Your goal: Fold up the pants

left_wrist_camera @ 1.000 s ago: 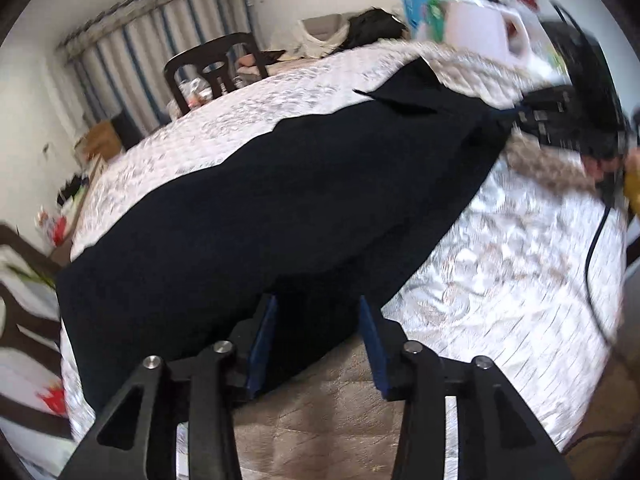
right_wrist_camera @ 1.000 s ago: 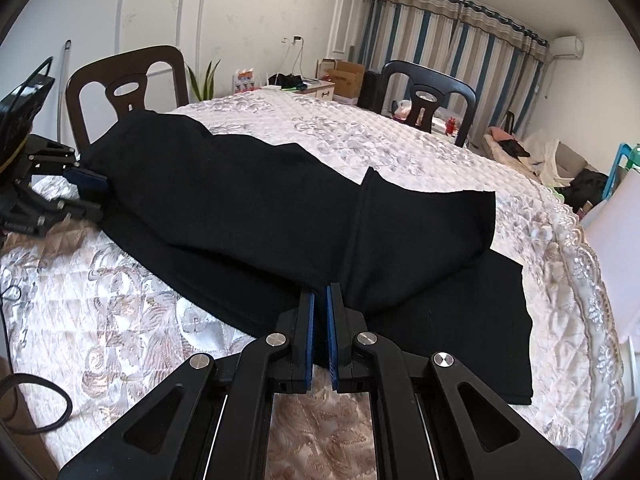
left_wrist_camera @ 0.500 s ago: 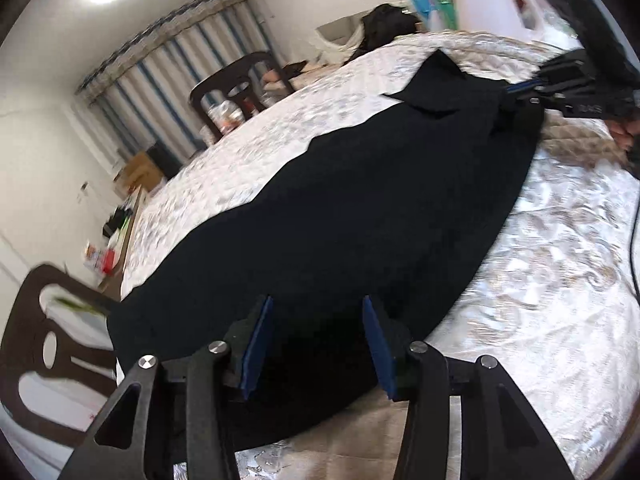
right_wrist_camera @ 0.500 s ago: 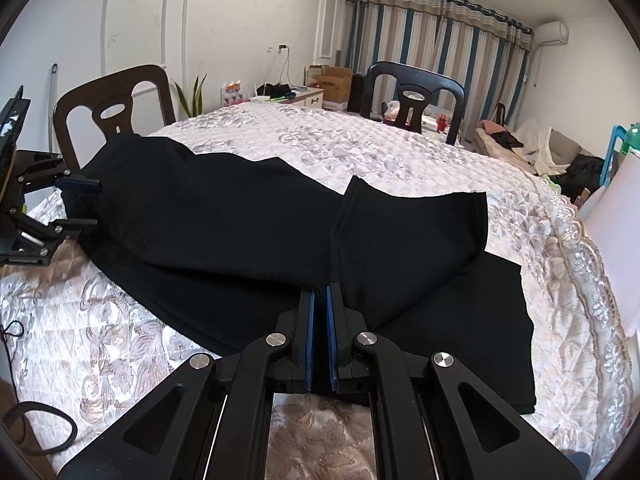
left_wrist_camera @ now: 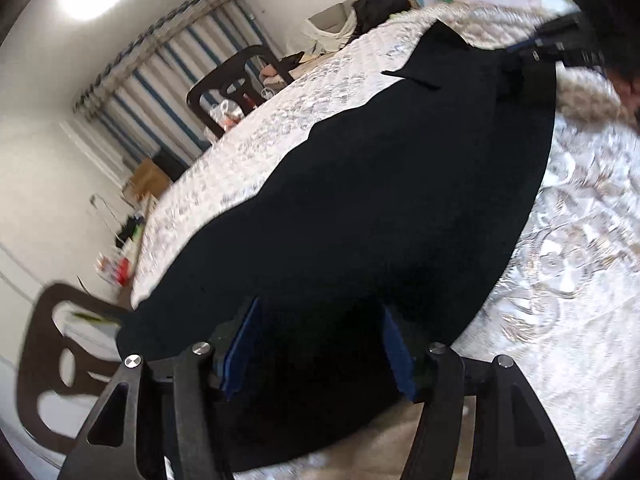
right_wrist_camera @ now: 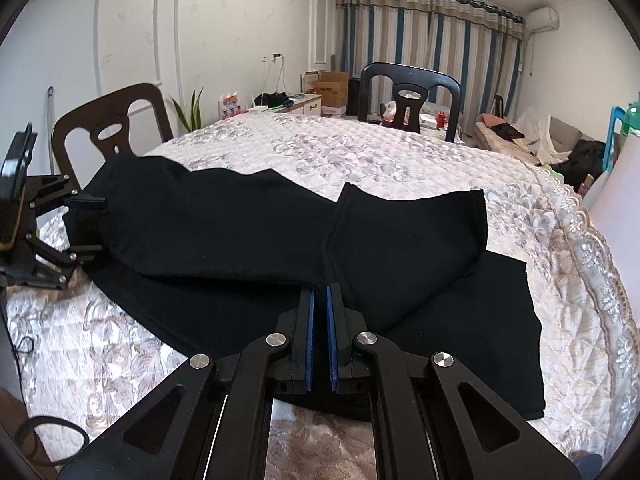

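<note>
Right gripper (right_wrist_camera: pixel 319 292) sits at the near edge of the pants (right_wrist_camera: pixel 248 224), blue pads almost together with only a thin slit, pinching the cloth at a seam where the upper layer is lifted; the pinched edge itself is dark and hard to make out, so the hold is a judgement. Left gripper (left_wrist_camera: pixel 318 320) has jaws wide apart, black cloth running between and under the pads (left_wrist_camera: pixel 242 344), nothing clamped. Pants lie flat on the quilted table (right_wrist_camera: pixel 400 152), long axis running left-right across the right view, one end at the left gripper on the left (right_wrist_camera: pixel 86 224), the other end doubled over at right with a loose flap on top. From the left wrist view the pants (left_wrist_camera: pixel 380 200) stretch straight away from the jaws toward the right gripper far off at top right (left_wrist_camera: pixel 552 44). Likely next: left jaws need to shut on their end before any lift. Left view is motion-blurred and tilted; black on black hides layer edges, waistband and how many layers each jaw has. Chairs (right_wrist_camera: pixel 408 92) stand beyond the far edge.
</note>
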